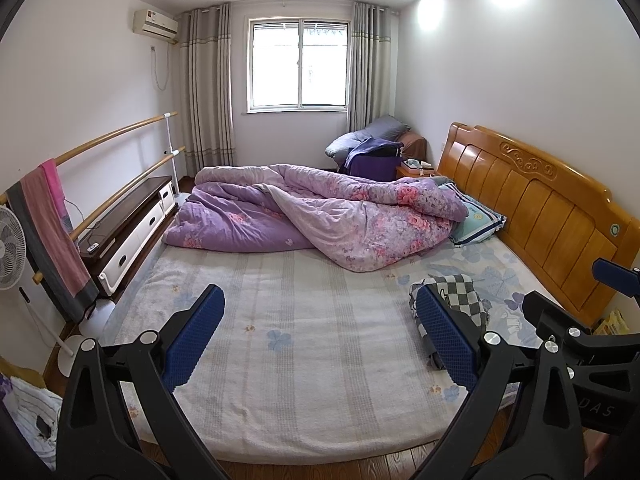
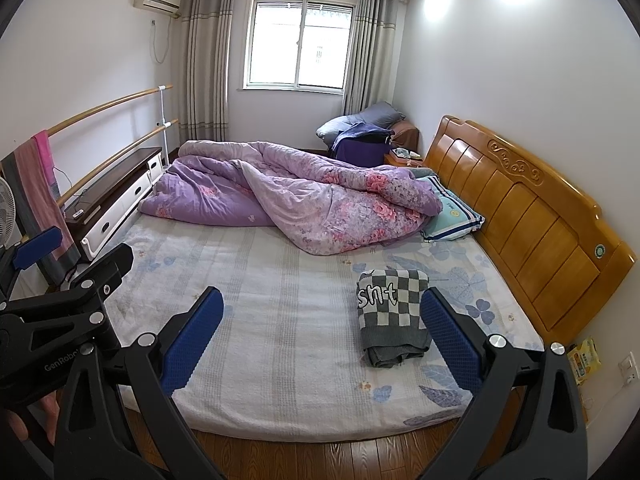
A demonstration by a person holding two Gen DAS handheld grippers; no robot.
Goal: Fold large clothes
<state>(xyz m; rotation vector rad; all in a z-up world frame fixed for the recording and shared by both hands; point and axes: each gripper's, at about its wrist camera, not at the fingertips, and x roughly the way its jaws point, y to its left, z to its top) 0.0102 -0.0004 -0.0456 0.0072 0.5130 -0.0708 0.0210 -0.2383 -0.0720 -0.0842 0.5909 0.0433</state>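
A grey and white checkered sweater (image 2: 392, 312) lies folded in a compact stack on the bed (image 2: 288, 320), on its right side near the headboard. It also shows in the left wrist view (image 1: 460, 296), partly hidden behind my left gripper's right finger. My left gripper (image 1: 320, 336) is open and empty, held above the near edge of the bed. My right gripper (image 2: 322, 338) is open and empty, held above the near edge, with the sweater just left of its right finger (image 2: 452, 340). Neither gripper touches the sweater.
A crumpled purple floral quilt (image 2: 304, 200) covers the far half of the bed, with a pillow (image 2: 452, 216) by the wooden headboard (image 2: 520, 216). A TV cabinet (image 2: 116, 200), rails with hanging towels (image 2: 36, 184) and a fan (image 1: 10, 252) stand left. Wooden floor (image 2: 320, 452) lies below.
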